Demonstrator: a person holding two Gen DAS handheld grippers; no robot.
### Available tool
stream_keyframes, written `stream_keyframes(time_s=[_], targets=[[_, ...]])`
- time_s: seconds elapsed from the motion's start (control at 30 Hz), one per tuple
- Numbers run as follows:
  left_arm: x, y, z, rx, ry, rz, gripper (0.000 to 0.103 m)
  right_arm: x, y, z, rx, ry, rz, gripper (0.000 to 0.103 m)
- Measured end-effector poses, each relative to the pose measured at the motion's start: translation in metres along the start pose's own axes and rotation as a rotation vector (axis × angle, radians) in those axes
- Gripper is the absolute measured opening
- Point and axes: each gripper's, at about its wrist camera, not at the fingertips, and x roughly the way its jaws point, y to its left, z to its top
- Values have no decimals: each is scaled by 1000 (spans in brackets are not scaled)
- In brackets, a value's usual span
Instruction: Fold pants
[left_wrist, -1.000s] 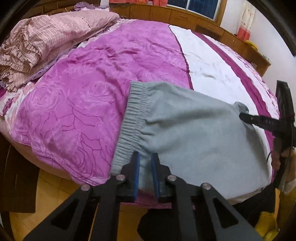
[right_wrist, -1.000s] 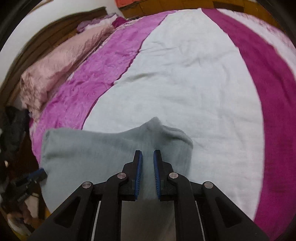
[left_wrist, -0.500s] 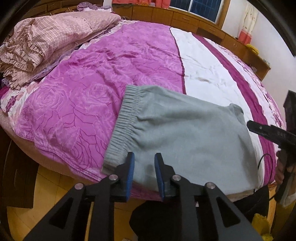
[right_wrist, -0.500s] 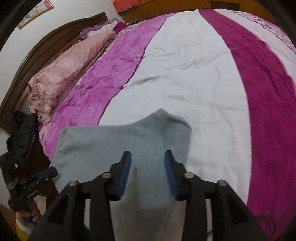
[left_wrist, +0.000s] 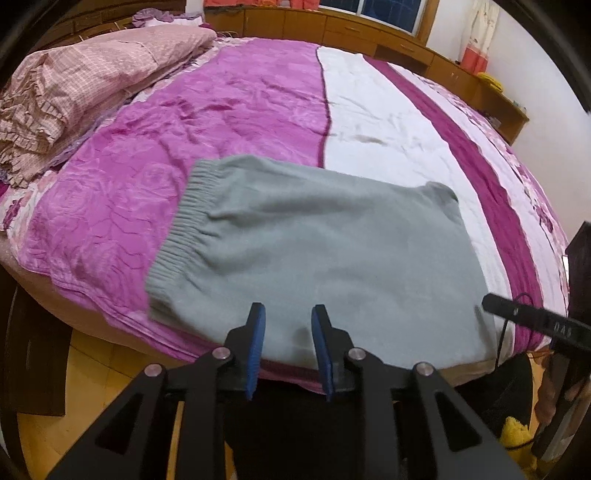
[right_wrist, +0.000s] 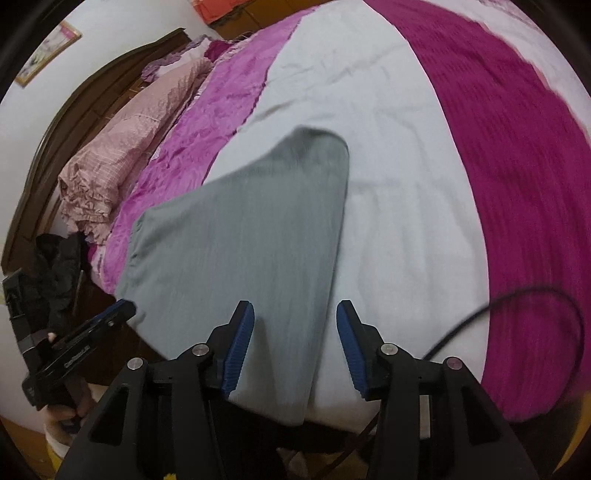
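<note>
Grey pants (left_wrist: 314, 254) lie folded flat on the near edge of the bed, elastic waistband at the left. They also show in the right wrist view (right_wrist: 243, 243). My left gripper (left_wrist: 288, 314) is open and empty, just above the pants' near edge. My right gripper (right_wrist: 295, 314) is open and empty, over the pants' near right edge. The right gripper's tip shows at the right of the left wrist view (left_wrist: 532, 317). The left gripper shows at the lower left of the right wrist view (right_wrist: 92, 328).
The bed has a purple, white and magenta cover (left_wrist: 229, 107). A pink ruffled quilt (left_wrist: 85, 77) is piled at the far left. Wooden cabinets (left_wrist: 369, 33) line the far wall. A black cable (right_wrist: 517, 306) lies on the cover at right. Wood floor (left_wrist: 92, 365) lies below the bed edge.
Both grippers opened, let go of the pants and drew back toward the bed's near edge. The pants now lie flat on the bed.
</note>
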Motion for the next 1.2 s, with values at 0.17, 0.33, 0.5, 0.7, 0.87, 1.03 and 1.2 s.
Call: stream_keyframes(time_s=[0.17,0.33,0.5,0.7,0.87,1.03,1.2], targets=[[11,-13,-6,24,30,-8,27,4,-4,-11,16,12,7,40],[19,-20,-9,49,34,21,30,8,-6,-14,15,15,10,41],[22,-20,-10,50,37,24,32,14,-10,-15,30,21,37,44],[25,-21,-11,55,37,30,34,17,-13,-15,28,23,60,45],[26,-21,-11,57,35,31,35,16,-14,-16,33,28,76,45],[27,-22,-11,59,33,31,35,15,-6,-15,72,28,148,45],[27,-21,-11,65,32,26,36,25,-1,-19,24,21,113,45]])
